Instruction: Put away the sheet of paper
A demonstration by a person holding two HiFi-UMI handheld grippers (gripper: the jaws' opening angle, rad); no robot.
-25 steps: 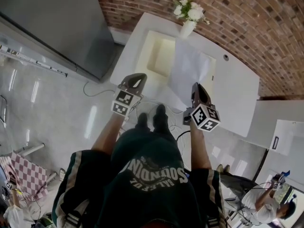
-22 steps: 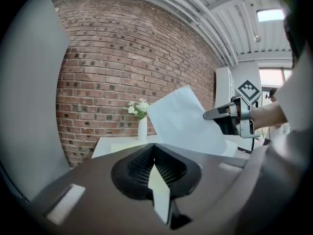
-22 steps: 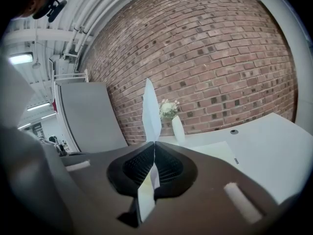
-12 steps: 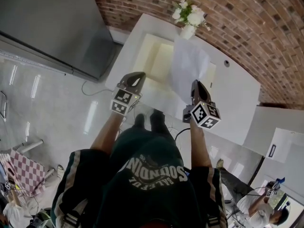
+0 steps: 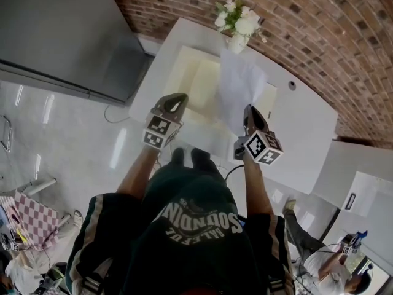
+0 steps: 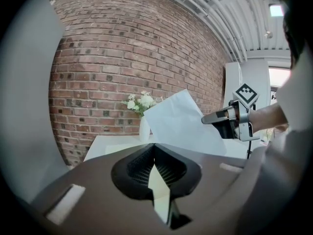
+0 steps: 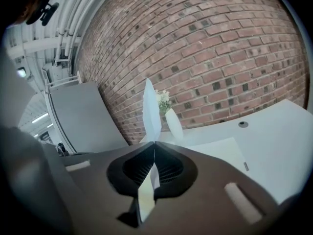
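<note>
A white sheet of paper [image 5: 239,85] stands up from my right gripper [image 5: 248,109], which is shut on its lower edge. In the right gripper view the sheet [image 7: 150,109] rises edge-on from the closed jaws [image 7: 155,143]. The paper hangs over a cream recess [image 5: 190,72] in the white table [image 5: 301,121]. My left gripper [image 5: 178,97] is to the left of the sheet and apart from it, jaws together with nothing in them [image 6: 154,146]. In the left gripper view I see the sheet [image 6: 178,124] and the right gripper [image 6: 204,120] to my right.
A white vase of flowers [image 5: 237,40] stands at the table's far edge against the brick wall [image 5: 319,29]. A grey cabinet [image 5: 61,29] is at the left. Another person [image 5: 325,263] is at the lower right, a checked cloth [image 5: 31,220] at the lower left.
Both grippers have moved forward over the table's near edge, carrying the sheet further over the cream recess. Neither pair of jaws has changed.
</note>
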